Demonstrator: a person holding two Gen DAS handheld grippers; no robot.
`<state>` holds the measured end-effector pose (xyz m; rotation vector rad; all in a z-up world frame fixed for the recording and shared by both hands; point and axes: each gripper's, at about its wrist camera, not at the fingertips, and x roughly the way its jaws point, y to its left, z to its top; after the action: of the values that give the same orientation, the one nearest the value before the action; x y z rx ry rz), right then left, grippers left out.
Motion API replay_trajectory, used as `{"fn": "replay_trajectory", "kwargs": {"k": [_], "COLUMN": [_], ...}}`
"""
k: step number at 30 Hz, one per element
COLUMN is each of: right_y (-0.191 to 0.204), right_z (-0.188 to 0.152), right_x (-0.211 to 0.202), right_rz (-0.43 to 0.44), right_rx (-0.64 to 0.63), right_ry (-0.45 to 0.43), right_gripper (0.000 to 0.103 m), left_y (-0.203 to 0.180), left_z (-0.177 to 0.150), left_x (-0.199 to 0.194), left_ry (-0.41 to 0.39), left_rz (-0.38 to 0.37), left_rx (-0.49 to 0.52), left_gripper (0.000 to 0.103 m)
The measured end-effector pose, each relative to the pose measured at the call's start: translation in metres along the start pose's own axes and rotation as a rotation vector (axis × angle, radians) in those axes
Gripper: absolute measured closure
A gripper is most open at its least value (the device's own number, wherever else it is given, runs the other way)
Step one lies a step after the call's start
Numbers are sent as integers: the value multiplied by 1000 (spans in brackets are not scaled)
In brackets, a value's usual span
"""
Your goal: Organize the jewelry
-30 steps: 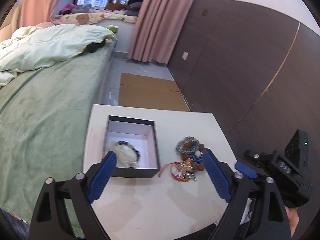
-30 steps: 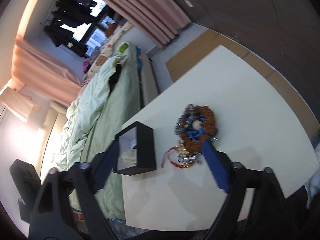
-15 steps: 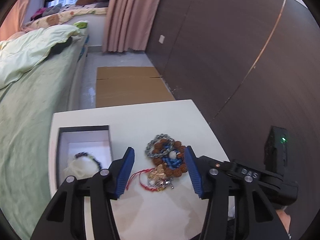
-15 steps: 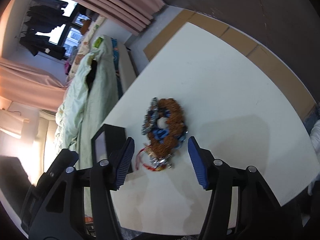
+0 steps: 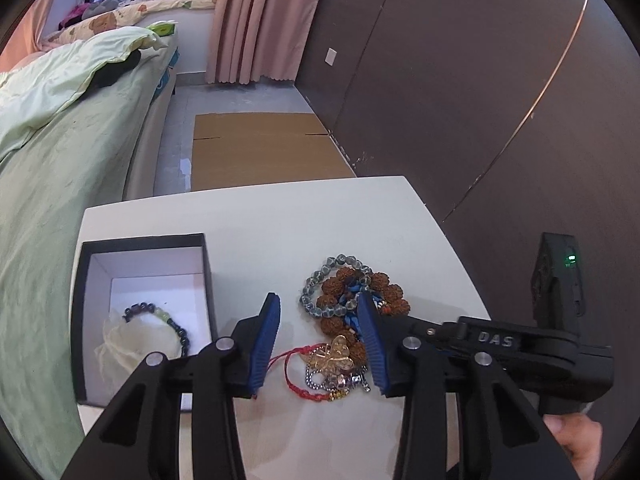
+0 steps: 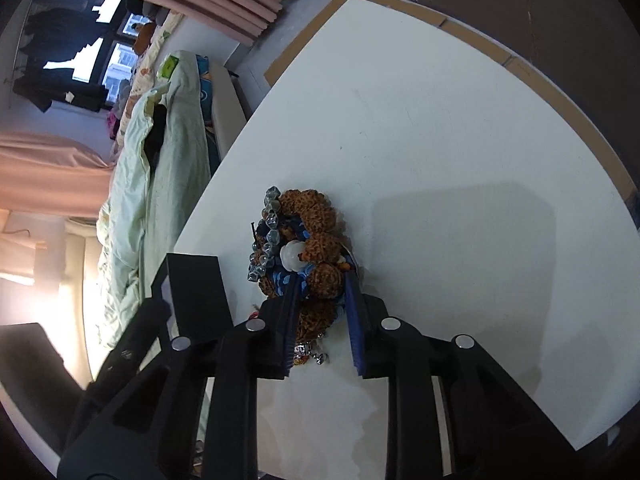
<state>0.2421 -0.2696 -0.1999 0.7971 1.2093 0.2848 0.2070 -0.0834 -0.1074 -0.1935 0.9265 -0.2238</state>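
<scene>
A heap of jewelry lies on the white table [image 5: 256, 240]: a brown seed-bead bracelet [image 5: 390, 294], a grey glass-bead bracelet [image 5: 320, 284], a gold butterfly piece [image 5: 334, 356] and a red cord [image 5: 294, 376]. A black box [image 5: 208, 280] at the left holds a dark bead bracelet [image 5: 160, 316] on pale tissue. My left gripper [image 5: 318, 332] is partly open above the heap, holding nothing. My right gripper [image 6: 322, 292] has its blue pads on either side of the brown seed-bead bracelet [image 6: 320, 240]; whether they grip it is unclear.
A bed with green bedding [image 5: 60, 152] runs along the table's left side. Flattened cardboard [image 5: 260, 148] lies on the floor beyond the table. A dark panelled wall [image 5: 460, 80] stands at the right. The box's black wall [image 6: 196, 292] shows left of my right gripper.
Both grippers have moved in over the jewelry heap and narrowed their jaws. The right gripper's pads now flank the brown bead bracelet.
</scene>
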Motion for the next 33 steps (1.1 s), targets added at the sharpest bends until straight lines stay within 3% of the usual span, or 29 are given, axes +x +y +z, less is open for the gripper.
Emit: {"fn": "replay_trajectory", "kwargs": {"k": [9,14,23,26,29,33], "right_y": [-9,-16,-28,-23,-13,-10], "right_z": [5,12,20,22,23,21], "right_x": [-29,-40,-39,-32,-29,-22], "right_rz": [40,1,-15,-10,-20,-45], "right_rx": [71,102,133,112,51,21], "right_ry": [-31,-57,-28,-1,12,14], "right_gripper": [83,83,83,82,75,75], "left_y": [-21,-43,-65,-67,-65,-53], "left_z": [7,4,-14,-18,-20,-19], "left_x": [33,58,107,109,108,103], "left_ry": [23,62,159,148,145,154], "left_rz": [-17,-37,-10,0,1,-30], "left_rx": [83,173,276,305,300,241], "left_gripper": [65,65,71,71,76,80]}}
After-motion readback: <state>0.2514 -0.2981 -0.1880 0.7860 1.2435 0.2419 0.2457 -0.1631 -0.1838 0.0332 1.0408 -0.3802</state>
